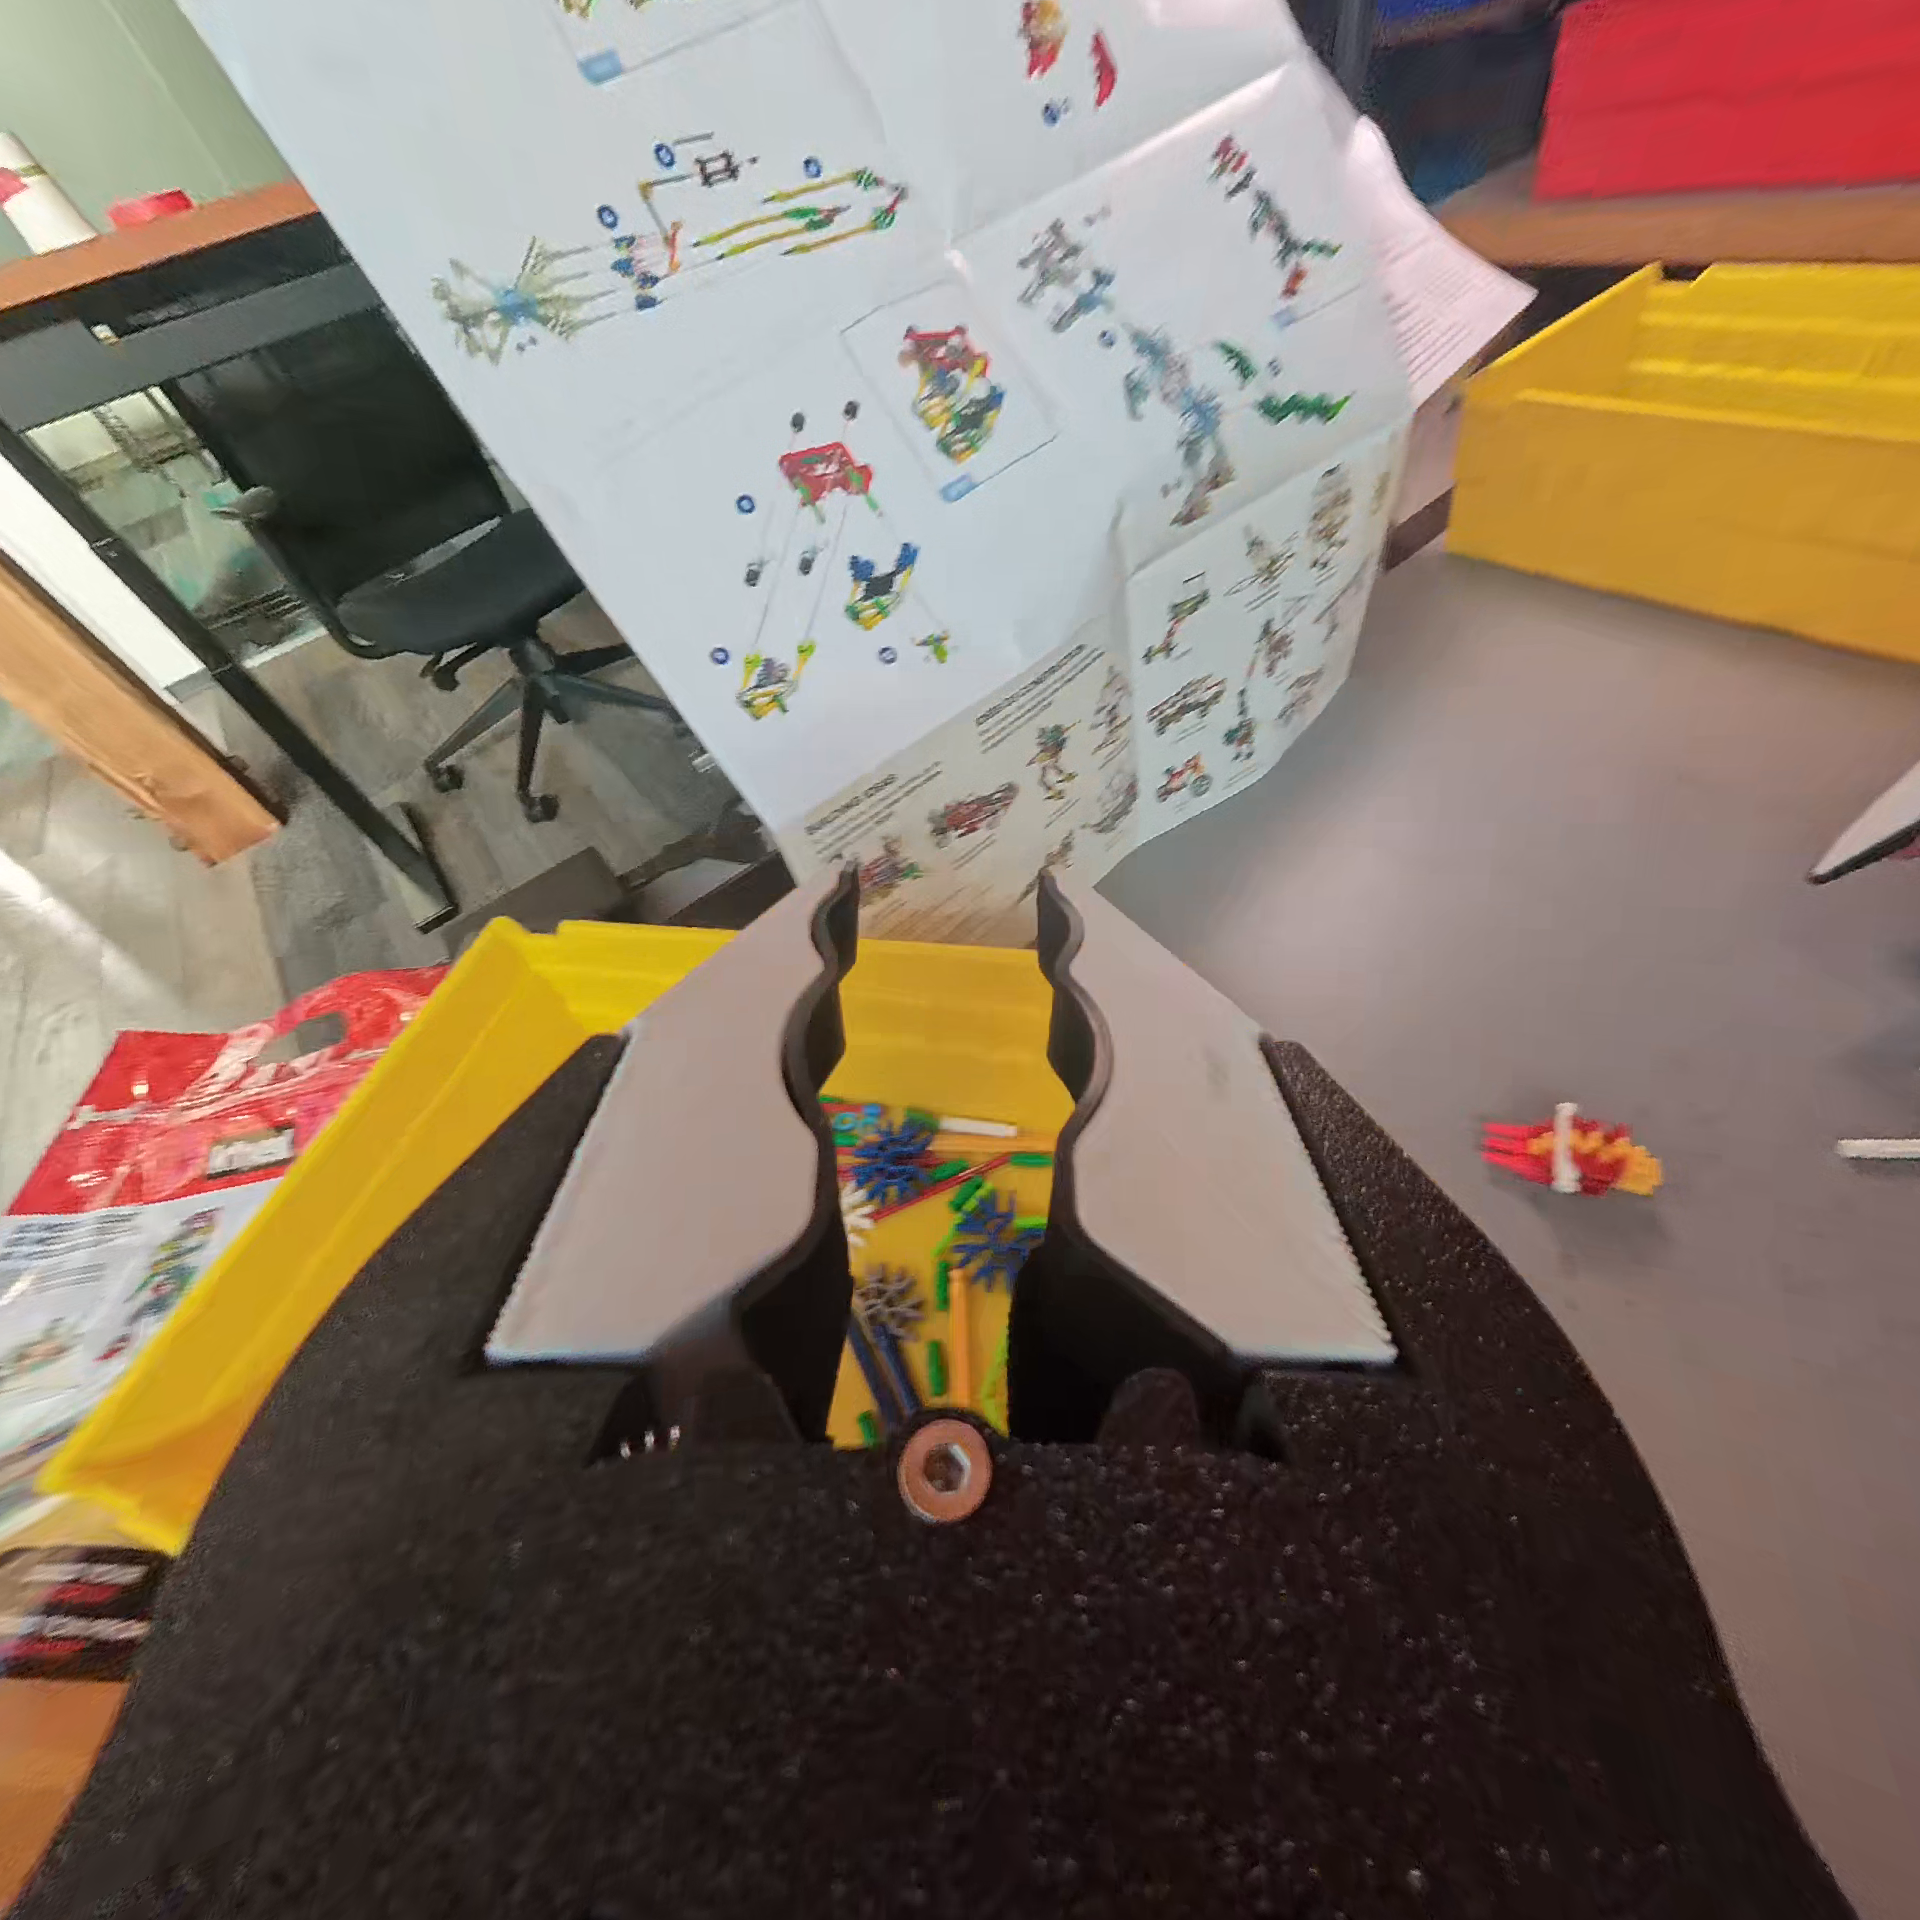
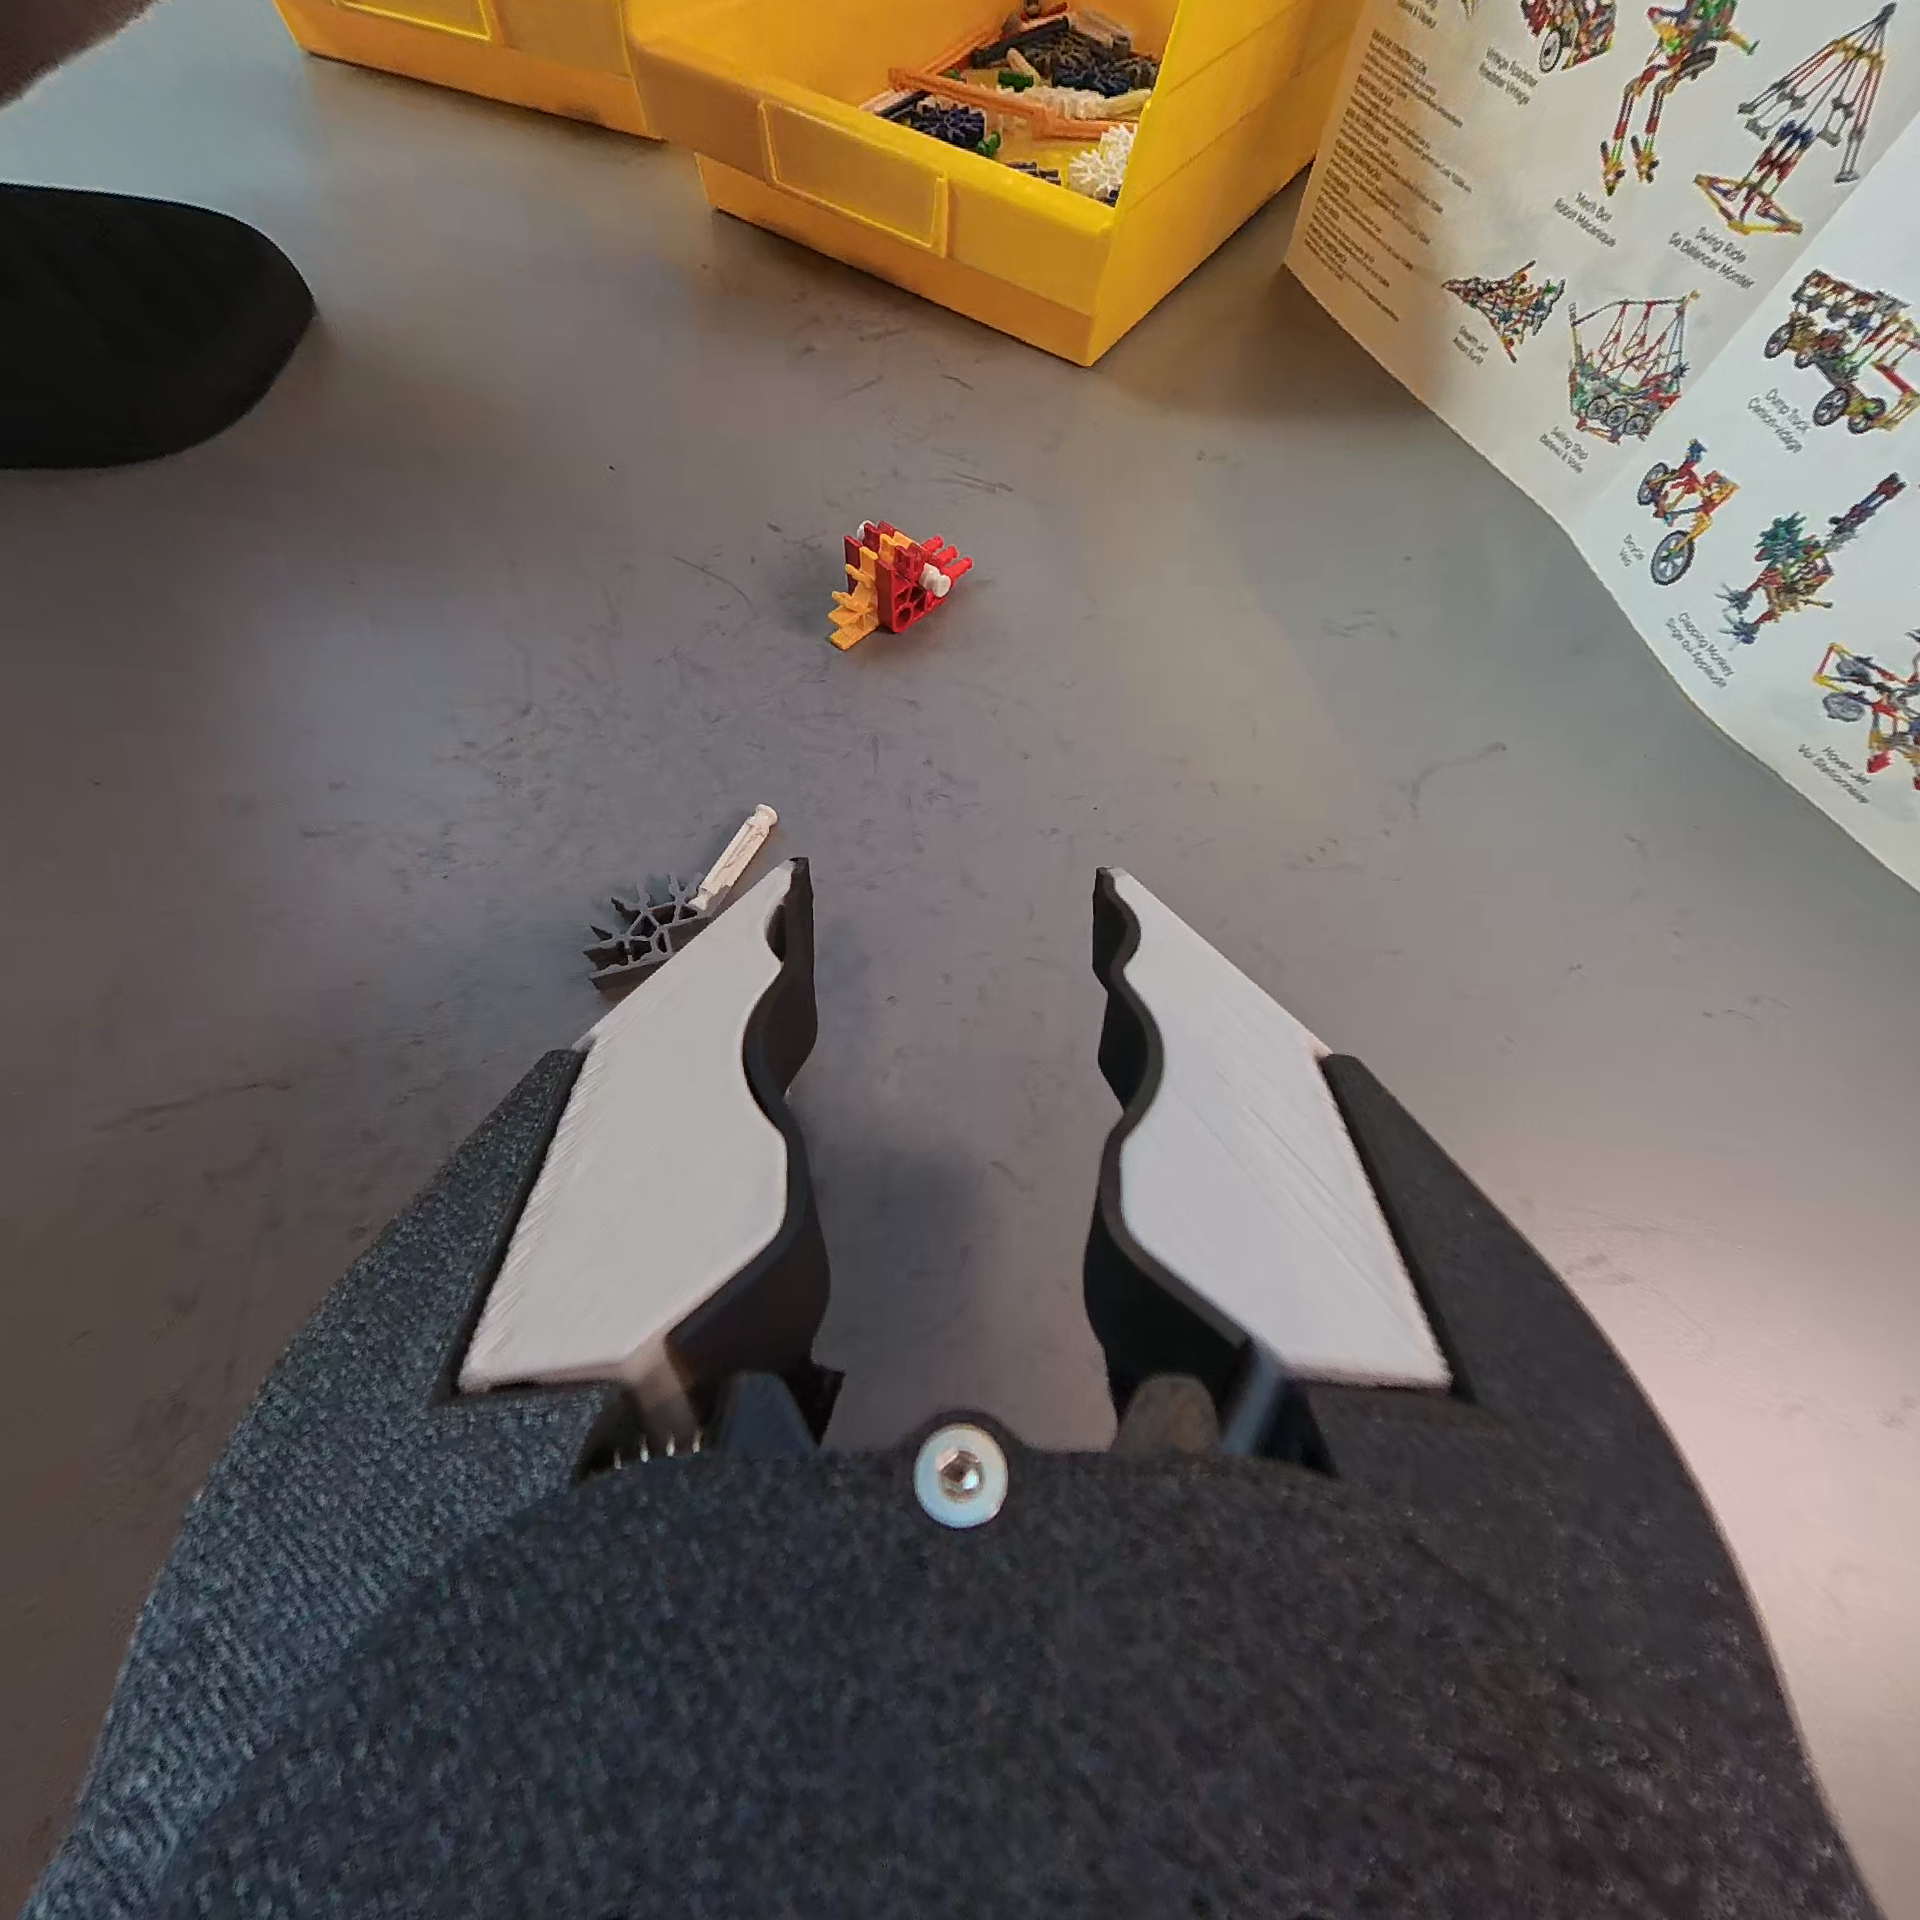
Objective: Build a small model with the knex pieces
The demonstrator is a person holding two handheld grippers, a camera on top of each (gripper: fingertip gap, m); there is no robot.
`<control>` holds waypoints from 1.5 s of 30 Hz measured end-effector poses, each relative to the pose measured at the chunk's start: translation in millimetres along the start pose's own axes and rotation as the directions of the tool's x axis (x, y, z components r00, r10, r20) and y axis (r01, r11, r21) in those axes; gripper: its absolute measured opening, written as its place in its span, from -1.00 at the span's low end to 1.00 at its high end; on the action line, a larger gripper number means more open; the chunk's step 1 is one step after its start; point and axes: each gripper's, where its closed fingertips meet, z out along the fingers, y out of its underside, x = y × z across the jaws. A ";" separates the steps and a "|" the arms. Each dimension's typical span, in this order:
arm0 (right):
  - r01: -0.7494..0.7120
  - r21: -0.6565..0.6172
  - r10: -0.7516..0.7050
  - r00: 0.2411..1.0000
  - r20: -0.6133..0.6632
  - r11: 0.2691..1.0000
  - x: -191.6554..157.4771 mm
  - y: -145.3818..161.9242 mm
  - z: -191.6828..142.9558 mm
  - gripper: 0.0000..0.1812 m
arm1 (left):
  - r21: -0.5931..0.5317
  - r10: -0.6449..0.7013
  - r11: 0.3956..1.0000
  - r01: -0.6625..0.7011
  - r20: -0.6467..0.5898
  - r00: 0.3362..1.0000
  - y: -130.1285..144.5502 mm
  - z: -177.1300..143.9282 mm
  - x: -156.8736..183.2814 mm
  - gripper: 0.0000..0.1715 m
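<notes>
My left gripper (image 1: 948, 883) is open and empty, held above a yellow bin (image 1: 343, 1174) that holds several small coloured rods and snowflake-shaped connectors (image 1: 935, 1195). My right gripper (image 2: 948, 868) is open and empty, low over the grey table (image 2: 1351, 1039). A grey fan-shaped connector (image 2: 644, 930) with a white rod (image 2: 736, 847) lies just left of its left finger. A small red and orange assembly (image 2: 894, 587) lies farther ahead; it also shows in the left wrist view (image 1: 1569, 1153), right of the left gripper.
A large printed instruction sheet (image 1: 883, 416) hangs beyond the bin and also lies at the right (image 2: 1714, 416). Yellow bins stand at the far side (image 2: 935, 208) (image 1: 1683, 499). A red box (image 1: 187, 1122) lies left of the bin. An office chair (image 1: 468, 603) stands off the table. Left tips to right tips: about 35 centimetres.
</notes>
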 end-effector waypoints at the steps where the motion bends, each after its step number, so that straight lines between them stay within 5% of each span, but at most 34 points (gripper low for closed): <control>1: 0.002 0.005 -0.002 1.000 0.006 1.000 -0.7 -0.8 -0.9 -0.43 | 0.048 -0.047 0.998 0.048 -0.035 0.998 -1.5 -4.7 15.9 -0.58; 7: 0.032 -0.089 -0.022 0.994 0.105 0.995 -11.3 13.5 -9.8 -0.47 | 0.207 -0.238 0.933 0.295 -0.260 0.936 8.9 -14.7 104.1 -0.59; 14: 0.133 -0.335 -0.052 0.969 0.241 0.933 -42.0 57.3 -15.9 -0.52 | 0.126 -0.141 0.968 0.216 -0.441 0.887 54.6 18.6 192.4 -0.68; 22: 0.232 -0.299 -0.160 0.956 0.247 0.926 -49.4 49.2 -12.2 -0.77 | -0.047 -0.041 0.999 0.014 -0.641 0.767 89.9 28.5 276.5 -0.68; 28: 0.349 0.003 -0.343 0.918 0.200 0.937 -72.3 -8.1 -0.4 -0.76 | -0.131 -0.139 0.989 0.063 -0.725 0.675 88.5 21.4 301.1 -0.71; 35: 0.507 0.080 -0.512 0.856 0.071 0.858 -82.7 -30.5 1.4 -0.76 | -0.194 -0.272 0.961 0.197 -0.790 0.550 76.7 8.7 305.2 -0.93; 41: 0.473 0.156 -0.482 0.876 0.029 0.867 -83.1 -45.2 -3.8 -0.76 | -0.189 -0.326 0.932 0.311 -0.811 0.485 62.2 3.5 300.1 -0.94; 45: 0.286 0.288 -0.319 0.945 0.074 0.914 -80.5 -60.8 -9.1 -0.75 | -0.140 -0.315 0.924 0.357 -0.808 0.497 53.9 2.4 291.3 -0.94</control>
